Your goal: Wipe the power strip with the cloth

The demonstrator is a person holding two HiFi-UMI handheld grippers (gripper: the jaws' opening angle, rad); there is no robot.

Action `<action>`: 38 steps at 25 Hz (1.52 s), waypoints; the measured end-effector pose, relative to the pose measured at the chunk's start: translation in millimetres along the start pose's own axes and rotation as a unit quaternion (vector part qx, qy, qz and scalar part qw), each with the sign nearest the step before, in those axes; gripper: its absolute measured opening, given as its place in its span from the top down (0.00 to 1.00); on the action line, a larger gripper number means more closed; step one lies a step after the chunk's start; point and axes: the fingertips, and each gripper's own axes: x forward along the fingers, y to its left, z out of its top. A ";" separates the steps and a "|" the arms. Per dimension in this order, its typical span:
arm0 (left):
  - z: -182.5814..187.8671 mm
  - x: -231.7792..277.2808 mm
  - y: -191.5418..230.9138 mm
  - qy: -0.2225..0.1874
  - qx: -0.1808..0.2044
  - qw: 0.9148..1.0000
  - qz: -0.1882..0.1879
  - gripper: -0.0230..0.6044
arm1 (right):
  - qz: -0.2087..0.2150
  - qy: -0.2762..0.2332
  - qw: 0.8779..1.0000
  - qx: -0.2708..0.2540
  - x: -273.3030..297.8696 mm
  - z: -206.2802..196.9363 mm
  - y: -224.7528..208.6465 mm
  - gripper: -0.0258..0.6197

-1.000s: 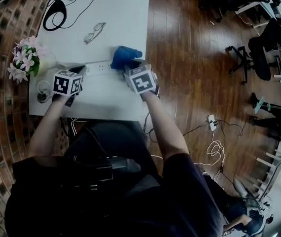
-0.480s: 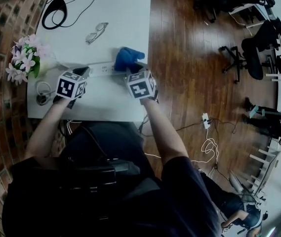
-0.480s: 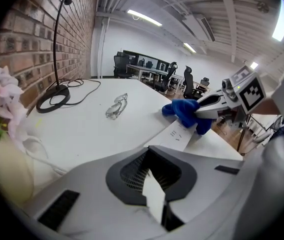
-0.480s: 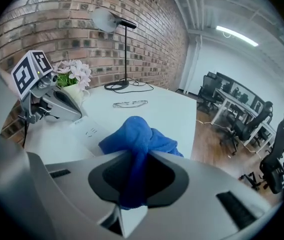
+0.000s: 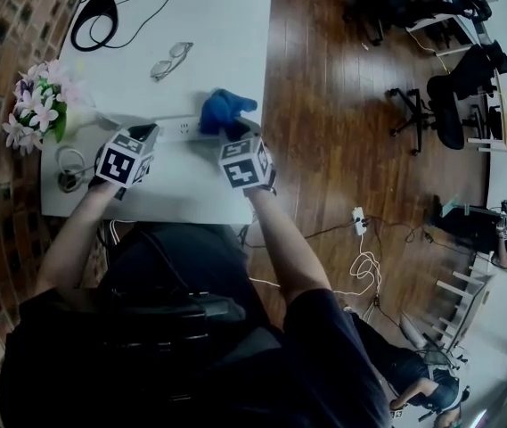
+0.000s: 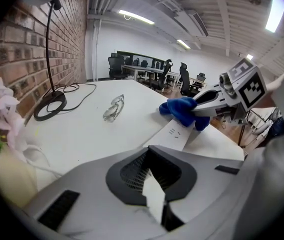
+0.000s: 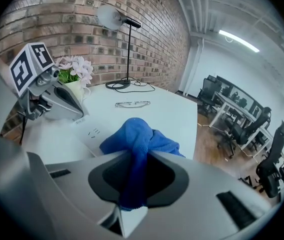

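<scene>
Two claws at strip [image 5: 178, 127] on worktop [image 5: 217, 25]. Left claw [image 5: 150, 132]: jaws together, tips at strip's left end. Right claw [image 5: 229, 130]: clamped on blue cloth [image 5: 221, 109], jaws slightly apart round the fold. Cloth bunched over strip's right end, near worktop's right edge.

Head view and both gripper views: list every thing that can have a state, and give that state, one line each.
Left hand-held gripper: shut.
Right hand-held gripper: shut on the cloth.
Cloth: bunched, resting on the power strip.
Power strip: flat on the table, visible sockets empty.
</scene>
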 end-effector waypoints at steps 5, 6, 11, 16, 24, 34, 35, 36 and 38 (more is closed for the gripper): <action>-0.8 -0.8 1.5 -0.006 -0.003 1.000 -0.001 0.95 | 0.011 -0.004 1.000 -0.018 2.9 6.8 16.7 0.86; -0.8 -0.8 1.5 -0.007 -0.004 1.000 -0.001 0.95 | 0.015 -0.004 1.000 -0.021 3.2 7.9 20.4 0.86; -2.6 -0.7 2.4 -0.010 -0.009 1.000 -0.004 0.95 | 0.041 -0.002 0.998 -0.043 5.7 13.6 41.4 0.86; -2.6 -0.2 1.5 -0.011 -0.011 1.000 -0.007 0.95 | 0.061 -0.001 0.997 -0.057 7.7 18.6 59.5 0.86; -3.2 -2.1 1.9 -0.018 -0.023 1.000 -0.011 0.95 | 0.092 -0.001 0.992 -0.085 10.0 29.7 91.8 0.86; -2.4 -1.6 1.0 -0.022 -0.008 1.000 -0.017 0.95 | 0.135 -0.001 0.985 -0.111 10.2 36.5 124.8 0.86; -2.7 -1.4 1.3 -0.022 -0.005 1.000 -0.017 0.95 | 0.145 0.000 0.983 -0.115 9.8 37.4 129.8 0.86; -2.8 -1.4 1.1 -0.021 -0.003 1.000 -0.016 0.95 | 0.158 0.002 0.980 -0.119 8.8 38.1 135.7 0.86; -0.1 -3.5 -2.4 -0.019 0.001 1.000 -0.021 0.95 | 0.192 0.012 0.973 -0.126 6.2 38.1 149.6 0.86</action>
